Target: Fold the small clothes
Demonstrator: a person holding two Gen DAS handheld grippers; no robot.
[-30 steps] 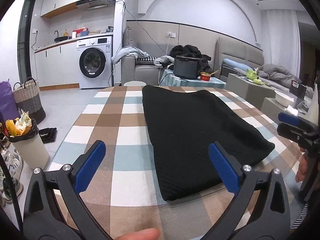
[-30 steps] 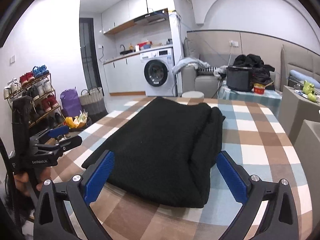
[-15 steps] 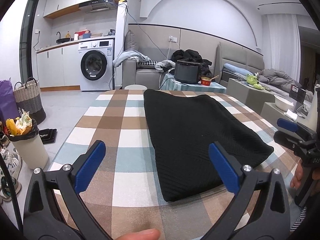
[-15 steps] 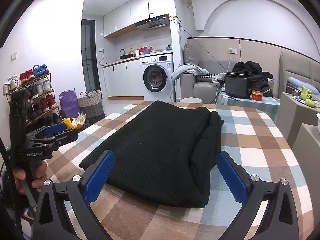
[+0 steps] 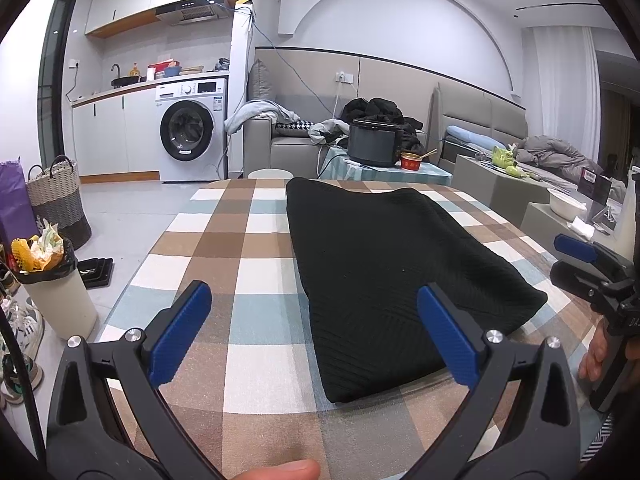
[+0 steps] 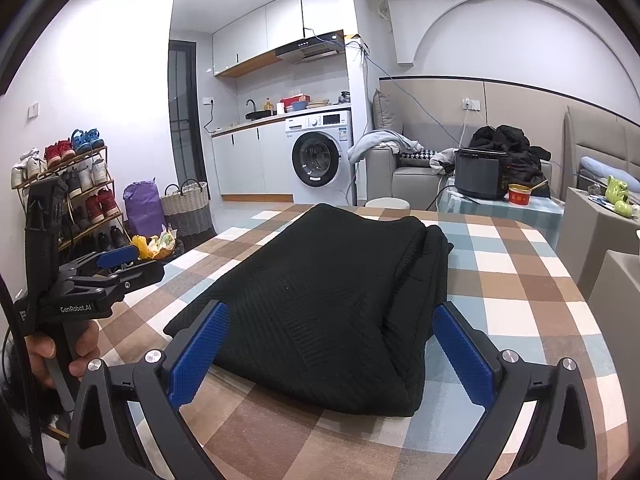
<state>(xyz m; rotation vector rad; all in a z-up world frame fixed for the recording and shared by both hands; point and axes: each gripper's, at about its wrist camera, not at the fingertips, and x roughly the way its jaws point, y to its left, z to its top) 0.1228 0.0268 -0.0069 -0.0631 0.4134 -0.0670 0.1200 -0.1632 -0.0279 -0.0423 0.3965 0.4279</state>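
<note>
A black knit garment (image 5: 384,264) lies folded into a long rectangle on the checked tablecloth (image 5: 248,280). In the right wrist view the garment (image 6: 336,304) shows a thick folded edge on its right side. My left gripper (image 5: 316,336) is open and empty, held above the table in front of the garment's near left corner. My right gripper (image 6: 332,352) is open and empty, held in front of the garment's near edge. Each gripper shows in the other's view, the right one (image 5: 576,256) at the right and the left one (image 6: 120,264) at the left, both off the cloth.
A bin (image 5: 52,280) with rubbish and a woven basket (image 5: 56,196) stand on the floor to the left. A shoe rack (image 6: 68,192) stands by the wall. A side table with a black cooker (image 5: 372,144) and a sofa stand beyond the table.
Both grippers have lifted and tilted up slightly, so the room sits higher in view. The garment has not moved. Both jaws stay open.
</note>
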